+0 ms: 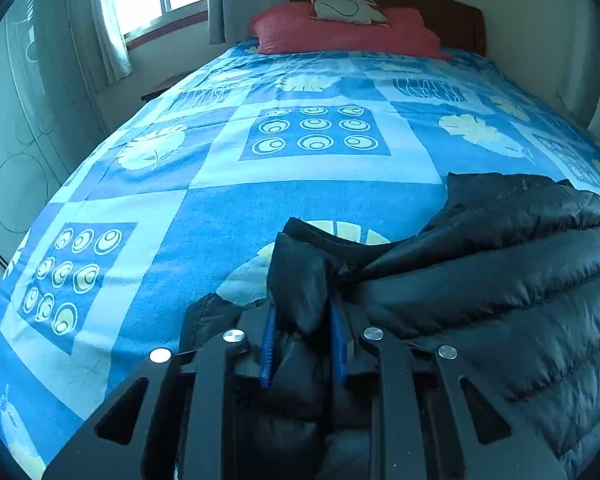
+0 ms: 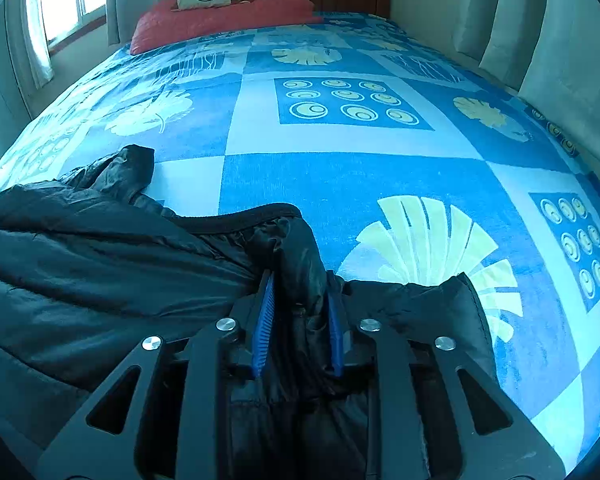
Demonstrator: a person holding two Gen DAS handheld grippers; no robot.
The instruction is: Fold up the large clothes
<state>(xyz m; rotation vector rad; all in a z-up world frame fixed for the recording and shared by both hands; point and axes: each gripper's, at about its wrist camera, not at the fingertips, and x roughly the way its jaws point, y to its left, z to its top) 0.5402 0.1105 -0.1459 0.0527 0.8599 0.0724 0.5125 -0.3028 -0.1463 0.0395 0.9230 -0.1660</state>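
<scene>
A black quilted puffer jacket [image 1: 500, 288] lies bunched on the near part of a bed with a blue patterned cover [image 1: 300, 200]. In the left wrist view it fills the lower right. My left gripper [image 1: 303, 320] is shut on a fold of the jacket's edge between its blue pads. In the right wrist view the jacket [image 2: 80, 272] spreads to the lower left. My right gripper [image 2: 300, 300] is shut on another bunched fold of the jacket, near its ribbed hem [image 2: 260, 214]. Both grippers hold the cloth just above the bed.
A red pillow [image 1: 340, 32] with a small patterned cushion [image 1: 348, 6] lies at the headboard [image 1: 452, 12]. A window with curtains [image 1: 112, 20] is at the far left, a wardrobe [image 1: 16, 120] on the left, and curtains [image 2: 560, 60] along the right.
</scene>
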